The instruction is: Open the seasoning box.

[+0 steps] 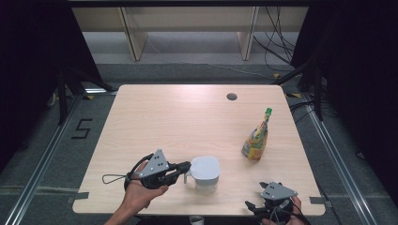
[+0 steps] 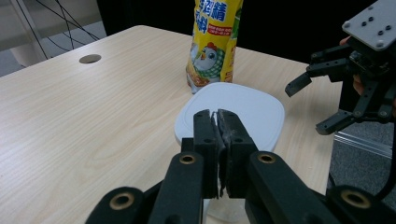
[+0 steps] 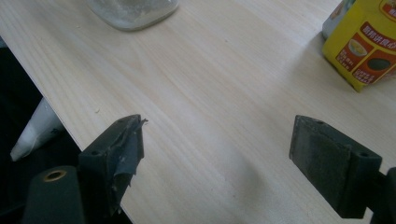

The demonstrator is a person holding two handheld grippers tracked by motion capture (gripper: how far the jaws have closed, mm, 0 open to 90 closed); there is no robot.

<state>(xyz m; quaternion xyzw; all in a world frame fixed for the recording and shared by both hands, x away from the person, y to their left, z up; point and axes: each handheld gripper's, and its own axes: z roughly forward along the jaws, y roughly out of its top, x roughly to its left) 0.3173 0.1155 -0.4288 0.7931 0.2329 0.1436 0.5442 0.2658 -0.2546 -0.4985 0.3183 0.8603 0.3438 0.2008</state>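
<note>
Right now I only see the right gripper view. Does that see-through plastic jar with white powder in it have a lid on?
Observer: Yes. The high view shows a white rounded-square lid sitting flat on the clear plastic jar.
Operator: What's on top of the yellow pack?
Observer: The yellow printed pouch stands upright and ends in a small green cap.
Operator: Where's my other gripper?
Observer: The left gripper is at the jar's left side, by its small clear handle, with its jaws shut. I can't tell whether they pinch the handle.
</note>
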